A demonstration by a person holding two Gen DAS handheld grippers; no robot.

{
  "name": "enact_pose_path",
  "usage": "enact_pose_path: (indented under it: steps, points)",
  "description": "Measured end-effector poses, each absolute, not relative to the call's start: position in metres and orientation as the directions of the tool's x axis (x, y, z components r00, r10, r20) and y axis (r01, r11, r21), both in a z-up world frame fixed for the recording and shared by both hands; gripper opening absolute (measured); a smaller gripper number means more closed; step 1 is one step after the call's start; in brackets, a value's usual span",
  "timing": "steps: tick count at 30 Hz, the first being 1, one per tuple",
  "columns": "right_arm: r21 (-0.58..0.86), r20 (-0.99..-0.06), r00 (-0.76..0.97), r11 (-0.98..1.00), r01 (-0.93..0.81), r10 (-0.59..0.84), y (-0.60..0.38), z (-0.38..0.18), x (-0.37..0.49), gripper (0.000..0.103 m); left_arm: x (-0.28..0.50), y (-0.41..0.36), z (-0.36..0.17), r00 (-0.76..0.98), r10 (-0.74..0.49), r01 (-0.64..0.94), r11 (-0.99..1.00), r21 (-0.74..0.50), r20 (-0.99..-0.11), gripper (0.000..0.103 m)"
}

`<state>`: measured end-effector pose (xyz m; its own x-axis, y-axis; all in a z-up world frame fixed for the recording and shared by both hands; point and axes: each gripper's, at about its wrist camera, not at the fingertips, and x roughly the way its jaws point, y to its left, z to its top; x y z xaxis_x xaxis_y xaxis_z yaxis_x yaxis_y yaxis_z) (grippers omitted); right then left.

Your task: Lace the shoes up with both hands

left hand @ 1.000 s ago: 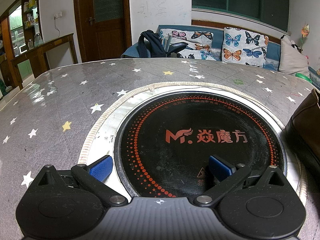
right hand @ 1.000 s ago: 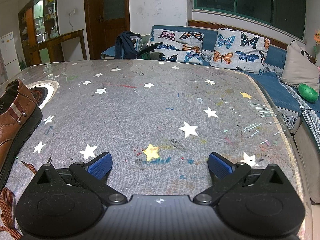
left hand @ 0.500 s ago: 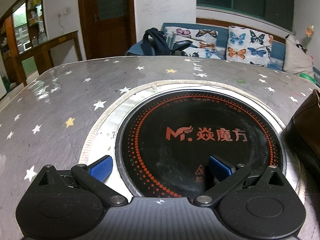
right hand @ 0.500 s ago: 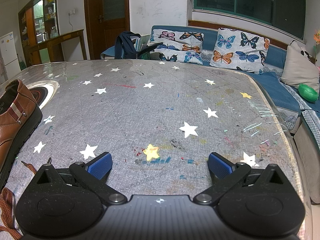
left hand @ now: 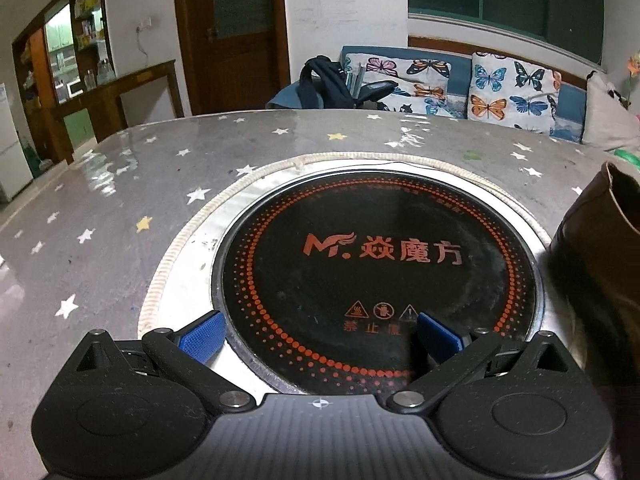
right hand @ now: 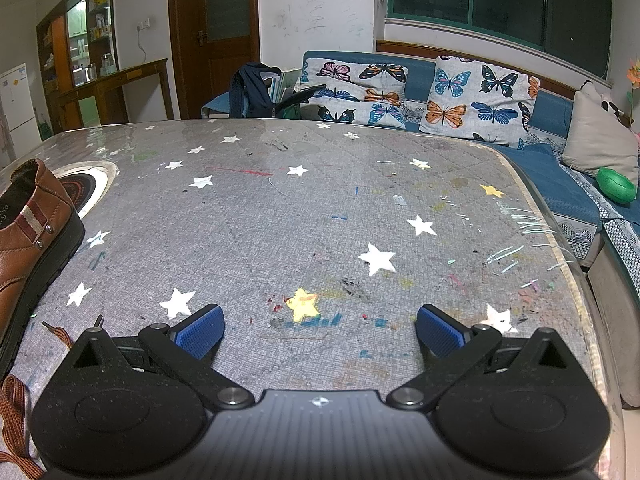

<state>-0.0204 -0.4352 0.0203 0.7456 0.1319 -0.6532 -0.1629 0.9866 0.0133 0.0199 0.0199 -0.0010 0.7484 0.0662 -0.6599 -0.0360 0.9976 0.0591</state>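
A brown leather shoe (right hand: 28, 240) with a black sole lies at the left edge of the right wrist view, heel toward the far side. Its brown lace (right hand: 16, 420) trails loose on the cloth at the lower left. The same shoe's heel (left hand: 600, 264) shows at the right edge of the left wrist view. My left gripper (left hand: 320, 336) is open over the black induction plate (left hand: 380, 264), holding nothing. My right gripper (right hand: 320, 334) is open above the star-patterned tablecloth (right hand: 320, 208), to the right of the shoe, with nothing between its blue pads.
The round induction plate is set into the table with a braided rim (left hand: 176, 240) around it. The table's right edge (right hand: 560, 240) curves close to a blue sofa (right hand: 552, 184) with butterfly cushions. A backpack (right hand: 252, 88) sits beyond the far edge.
The left gripper has risen and tilted a little, so the induction plate and shoe heel sit lower and closer in its view. The right gripper has stayed put. Both remain open.
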Motion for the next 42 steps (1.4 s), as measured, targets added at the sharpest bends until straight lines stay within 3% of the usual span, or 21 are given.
enact_pose_path:
  steps: [42]
  points:
    - [0.013,-0.653,0.745,0.987,-0.163,0.132,-0.4352,0.0203,-0.02,0.103,0.0172,0.0204,-0.0041,0.758,0.055,-0.045,0.998,0.032,-0.65,0.103]
